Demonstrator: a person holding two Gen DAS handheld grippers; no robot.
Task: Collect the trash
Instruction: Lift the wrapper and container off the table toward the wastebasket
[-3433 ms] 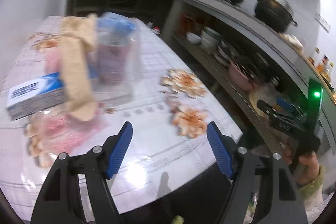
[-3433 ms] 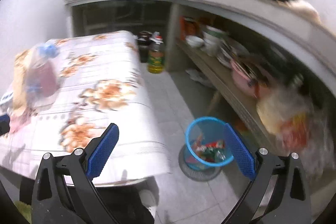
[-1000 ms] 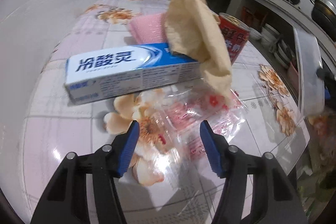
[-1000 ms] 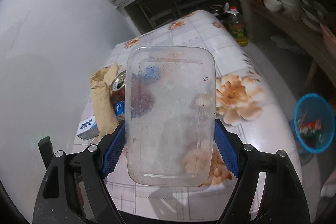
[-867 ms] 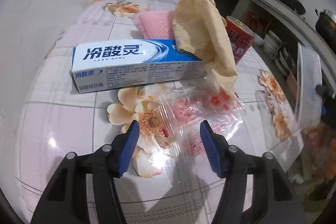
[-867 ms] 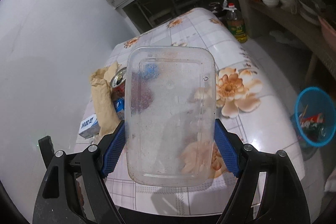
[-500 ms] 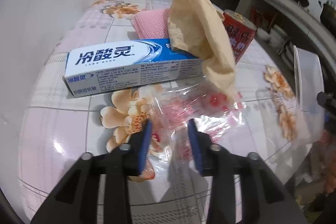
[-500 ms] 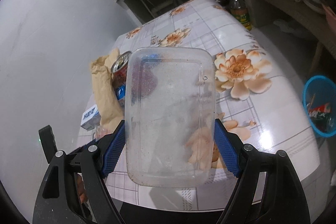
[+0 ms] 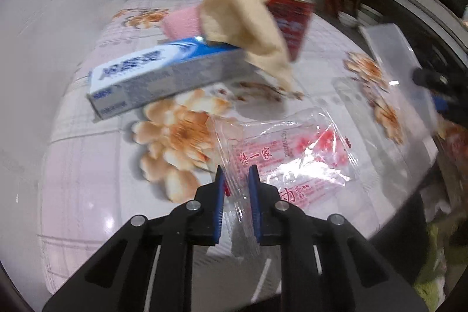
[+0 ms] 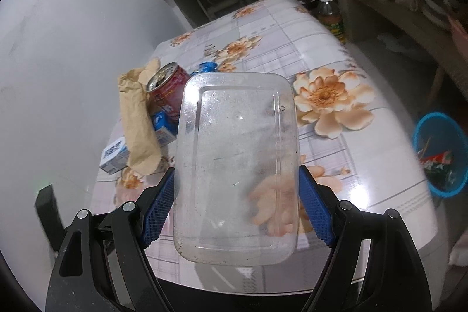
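My left claw (image 9: 236,186) is closing on the wrapper (image 9: 288,157); my right claw (image 10: 236,205) grips the tray (image 10: 236,165). Next I carry both to the bin (image 10: 440,155) at three o'clock.

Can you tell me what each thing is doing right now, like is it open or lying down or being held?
Left hand-held gripper: closing, wrapper between its jaws.
Wrapper: clear, crinkled, on the table.
Right hand-held gripper: clamped on the container.
Container: clear, empty, held up.
Can: upright, top opened.
Toothpaste box: lying flat under the paper bag.
Paper bag: crumpled, leaning on the can.
Bin: on the floor, trash inside.
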